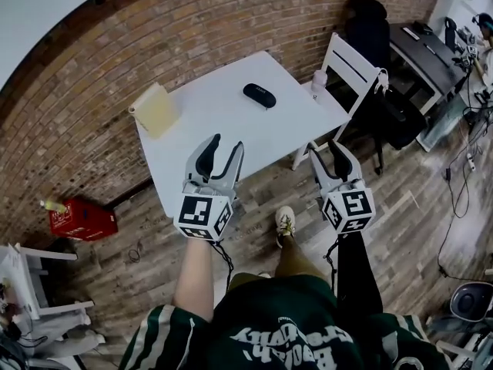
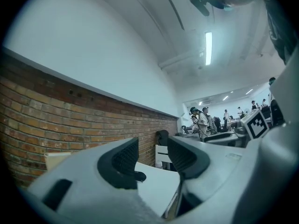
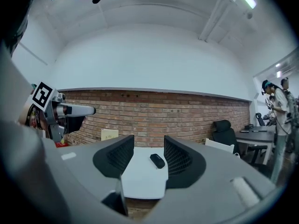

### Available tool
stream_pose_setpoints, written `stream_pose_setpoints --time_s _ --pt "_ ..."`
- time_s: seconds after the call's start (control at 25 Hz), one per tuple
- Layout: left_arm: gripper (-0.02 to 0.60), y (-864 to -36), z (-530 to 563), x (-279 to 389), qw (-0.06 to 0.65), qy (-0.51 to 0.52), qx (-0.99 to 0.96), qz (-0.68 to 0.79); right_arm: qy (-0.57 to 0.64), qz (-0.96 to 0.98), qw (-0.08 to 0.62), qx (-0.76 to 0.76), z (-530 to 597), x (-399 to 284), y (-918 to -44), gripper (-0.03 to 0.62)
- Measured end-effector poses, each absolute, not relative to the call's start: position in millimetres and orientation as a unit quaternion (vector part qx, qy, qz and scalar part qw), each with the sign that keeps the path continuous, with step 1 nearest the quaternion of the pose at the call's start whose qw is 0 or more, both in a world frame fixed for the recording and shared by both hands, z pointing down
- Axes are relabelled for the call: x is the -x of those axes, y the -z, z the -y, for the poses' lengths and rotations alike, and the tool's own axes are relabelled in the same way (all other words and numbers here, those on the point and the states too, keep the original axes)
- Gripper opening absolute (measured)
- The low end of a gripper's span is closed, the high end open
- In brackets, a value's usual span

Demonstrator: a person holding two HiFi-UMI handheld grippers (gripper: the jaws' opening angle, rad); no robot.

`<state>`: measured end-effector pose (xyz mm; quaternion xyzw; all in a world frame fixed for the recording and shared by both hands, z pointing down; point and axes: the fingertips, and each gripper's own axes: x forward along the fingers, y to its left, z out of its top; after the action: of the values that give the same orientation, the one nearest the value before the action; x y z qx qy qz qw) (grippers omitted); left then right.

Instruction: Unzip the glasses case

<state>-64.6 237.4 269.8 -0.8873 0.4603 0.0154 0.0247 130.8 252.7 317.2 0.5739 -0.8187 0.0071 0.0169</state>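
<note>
The black glasses case [image 1: 259, 95] lies shut on the white table [image 1: 231, 141], toward its far side. Both grippers hover level in front of the table's near edge, well short of the case. My left gripper [image 1: 226, 148] stands open with nothing between its jaws. In the left gripper view, the gripper [image 2: 152, 157] shows one end of the case [image 2: 139, 176] peeking past its left pad. My right gripper [image 1: 327, 153] is open and empty too. In the right gripper view, the case [image 3: 157, 161] on the table [image 3: 140, 178] shows through the gap of the gripper [image 3: 148, 156].
A tan box [image 1: 156, 110] stands on the table's left side and a small white cup [image 1: 318, 80] at its right corner. A white chair [image 1: 350, 66] is beside the table, with a black office chair [image 1: 368, 23] and a dark desk [image 1: 422, 52] beyond. A red crate [image 1: 81, 219] sits on the floor at left.
</note>
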Motion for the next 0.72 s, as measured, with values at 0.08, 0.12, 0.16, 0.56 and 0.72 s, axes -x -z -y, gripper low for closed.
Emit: stream_pose_setpoints --time_s 0.08,0.12,0.16,0.56,0.72 --pt "0.192 -271.0 -210.5 63.6 0.027 -0.011 0.884 -0.467 -0.010 0.824 0.014 -0.566 -219.9 -131.6 -319.3 0.212" --pt "0.192 -271.6 -196.9 63.0 0.028 -0.007 0.882 -0.471 -0.013 0.828 0.013 -0.560 -203.1 -131.3 -320.6 0.212" --pt "0.192 -271.6 -183.4 62.3 0.029 -0.005 0.880 -0.475 -0.014 0.832 0.012 -0.554 -186.4 -130.8 -321.0 0.212" --pt "0.172 -269.8 -42.5 41.7 0.034 0.017 0.865 -0.501 -0.024 0.861 0.015 -0.508 -20.8 -137.7 -318.7 0.212" --pt "0.170 -275.4 5.8 37.5 0.028 0.020 0.855 -0.517 -0.034 0.869 0.010 -0.493 30.8 -139.8 -323.4 0.212"
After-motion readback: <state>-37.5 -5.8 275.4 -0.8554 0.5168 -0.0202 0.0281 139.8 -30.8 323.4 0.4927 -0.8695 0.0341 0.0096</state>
